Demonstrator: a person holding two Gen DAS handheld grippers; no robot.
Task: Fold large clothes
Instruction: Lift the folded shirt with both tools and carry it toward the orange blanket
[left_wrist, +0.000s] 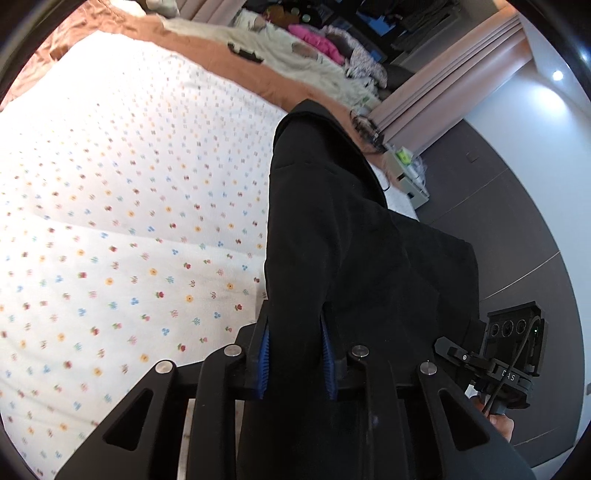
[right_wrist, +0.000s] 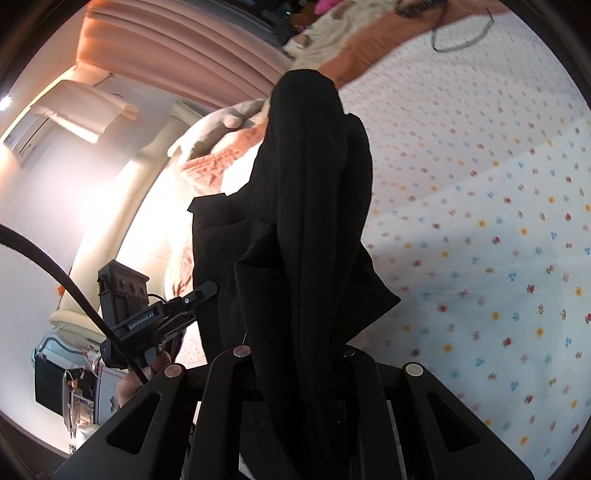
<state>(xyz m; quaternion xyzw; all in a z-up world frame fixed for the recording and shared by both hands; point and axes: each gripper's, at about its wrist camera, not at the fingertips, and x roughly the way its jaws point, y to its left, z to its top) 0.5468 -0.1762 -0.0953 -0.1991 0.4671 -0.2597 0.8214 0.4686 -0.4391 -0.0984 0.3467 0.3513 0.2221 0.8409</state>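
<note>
A large black garment (left_wrist: 343, 229) hangs in the air between both grippers, above a bed. My left gripper (left_wrist: 295, 354) is shut on its edge, with cloth pinched between the blue pads (left_wrist: 264, 354). In the right wrist view the same black garment (right_wrist: 310, 206) drapes over my right gripper (right_wrist: 295, 354), which is shut on it; its fingertips are hidden by the cloth. The right gripper shows at the lower right of the left wrist view (left_wrist: 513, 354), and the left gripper shows at the lower left of the right wrist view (right_wrist: 147, 317).
A white bedspread with small flowers (left_wrist: 129, 221) covers the bed under the garment. A brown blanket (left_wrist: 236, 70) and a pile of clothes (left_wrist: 317, 48) lie at its far edge. Pink curtains (right_wrist: 177, 48) and pillows (right_wrist: 218, 133) stand beyond the bed.
</note>
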